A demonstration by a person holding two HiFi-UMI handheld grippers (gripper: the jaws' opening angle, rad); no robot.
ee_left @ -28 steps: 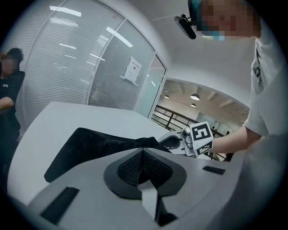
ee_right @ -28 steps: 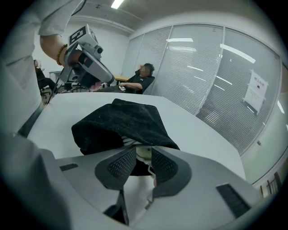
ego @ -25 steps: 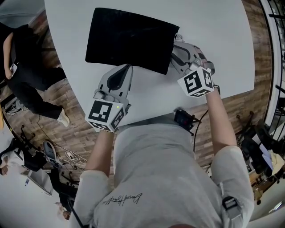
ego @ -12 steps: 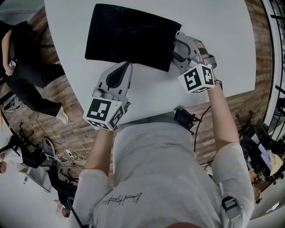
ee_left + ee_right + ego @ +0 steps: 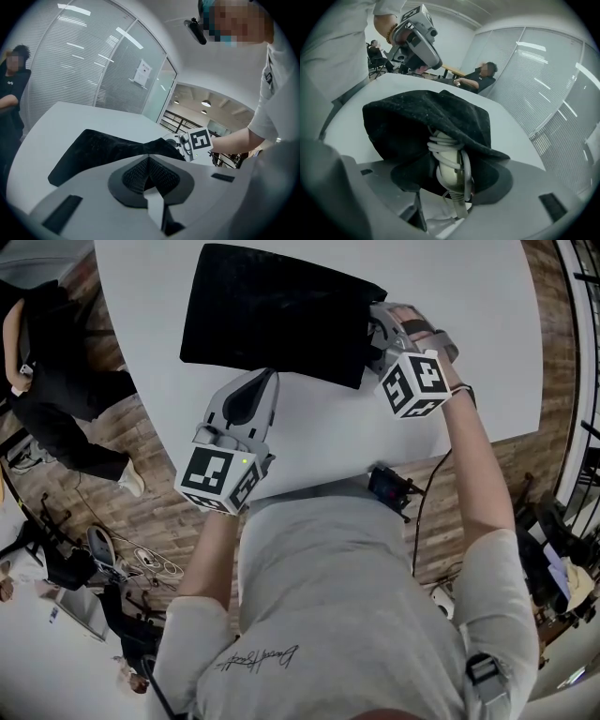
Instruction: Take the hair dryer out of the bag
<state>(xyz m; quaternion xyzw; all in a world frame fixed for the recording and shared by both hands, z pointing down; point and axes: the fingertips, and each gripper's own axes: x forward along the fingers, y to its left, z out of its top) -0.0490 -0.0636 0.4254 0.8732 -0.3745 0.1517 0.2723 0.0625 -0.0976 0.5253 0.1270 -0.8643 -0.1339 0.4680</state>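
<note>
Pointing from the desk's (image 5: 450, 296) near edge toward the black bag (image 5: 272, 315), the left gripper (image 5: 267, 382) has its fingers clenched, empty. Farther right, the right gripper's (image 5: 373, 334) fingers are opening around the cord-wrapped hair dryer (image 5: 448, 169), which pokes from the bag's right mouth.

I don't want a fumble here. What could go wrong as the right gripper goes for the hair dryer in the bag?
The right gripper has its jaws opening around the hair dryer handle, which is wound with cord; they might catch a loose loop and slip. The bag drapes over the handle, and the left gripper, shut, holds nothing, so the bag may drag along.
</note>
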